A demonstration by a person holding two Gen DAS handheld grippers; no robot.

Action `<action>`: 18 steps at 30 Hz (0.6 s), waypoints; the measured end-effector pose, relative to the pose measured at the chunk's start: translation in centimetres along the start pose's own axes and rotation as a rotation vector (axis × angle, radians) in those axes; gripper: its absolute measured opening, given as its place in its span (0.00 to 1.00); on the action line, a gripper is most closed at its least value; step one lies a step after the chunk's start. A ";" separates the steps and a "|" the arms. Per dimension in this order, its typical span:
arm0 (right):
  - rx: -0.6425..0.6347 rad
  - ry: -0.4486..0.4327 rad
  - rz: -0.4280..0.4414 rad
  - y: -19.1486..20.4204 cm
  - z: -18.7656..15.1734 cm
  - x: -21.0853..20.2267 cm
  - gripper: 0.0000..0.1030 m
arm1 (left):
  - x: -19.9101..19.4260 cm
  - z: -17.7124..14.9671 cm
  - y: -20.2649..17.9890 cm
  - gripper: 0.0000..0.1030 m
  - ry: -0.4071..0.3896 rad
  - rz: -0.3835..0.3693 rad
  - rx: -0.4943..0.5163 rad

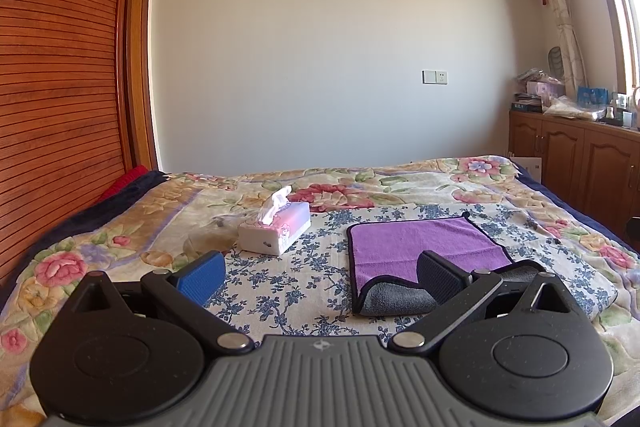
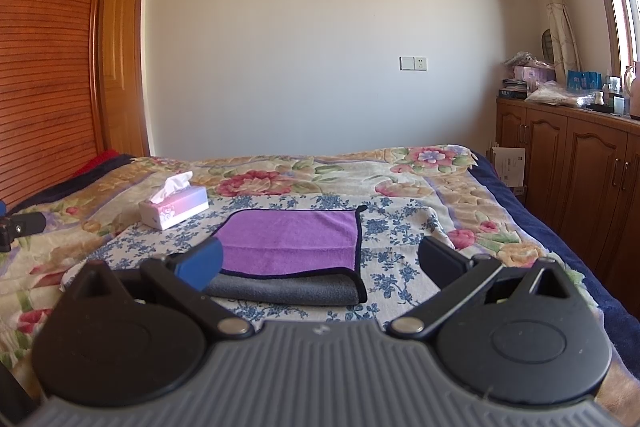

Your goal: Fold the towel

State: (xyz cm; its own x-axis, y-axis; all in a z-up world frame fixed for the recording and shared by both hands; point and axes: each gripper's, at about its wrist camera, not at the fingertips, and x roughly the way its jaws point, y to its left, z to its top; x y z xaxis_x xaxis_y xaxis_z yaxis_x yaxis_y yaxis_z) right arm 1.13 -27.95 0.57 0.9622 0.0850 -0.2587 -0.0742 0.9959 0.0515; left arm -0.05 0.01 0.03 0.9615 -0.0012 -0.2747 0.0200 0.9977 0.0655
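1. Towel (image 2: 292, 241): a purple microfibre cloth with a dark bound hem and a grey underside, lying on the bed (image 2: 460, 195) on a blue-flowered cloth (image 2: 384, 227). It appears folded over once, the grey layer showing along the near edge (in the left wrist view the near left corner curls up, grey side out).
2. Tissue box (image 2: 176, 209): the landmark. The towel lies just to the right of it, near but apart; nothing rests on the towel.
3. Left hand-held gripper (image 1: 320, 271): fingers spread wide, holding nothing, hovering over the near left part of the towel; its right finger (image 1: 440, 277) stands in front of the grey fold, and contact cannot be told.
4. Right hand-held gripper (image 2: 320, 263): likewise spread and empty, facing the towel's near edge, on the far side of it from the tissue box.
5. Handling (a judgement): the towel looks light, soft and limp, so it will sag and drape when lifted; the pile should grip well against the textured pads. The bound hem at the two near corners looks the firmest place to pinch, one corner per gripper, taking care to catch both layers and not the flowered cloth beneath.
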 end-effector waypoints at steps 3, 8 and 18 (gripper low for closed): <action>0.004 0.000 -0.001 -0.1 0.0 -0.1 1.00 | 0.0 0.0 0.0 1.00 -0.001 0.000 0.000; 0.003 0.000 0.001 -0.1 0.1 -0.1 1.00 | 0.0 0.0 0.0 1.00 -0.001 0.000 -0.001; 0.005 0.000 0.001 -0.1 0.1 -0.1 1.00 | 0.0 0.0 0.0 1.00 -0.002 0.000 -0.001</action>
State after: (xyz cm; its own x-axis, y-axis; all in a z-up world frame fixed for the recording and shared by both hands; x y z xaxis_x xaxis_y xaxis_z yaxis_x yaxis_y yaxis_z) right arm 1.05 -28.05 0.65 0.9622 0.0862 -0.2584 -0.0740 0.9957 0.0565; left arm -0.06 0.03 0.03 0.9621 -0.0012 -0.2727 0.0197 0.9977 0.0649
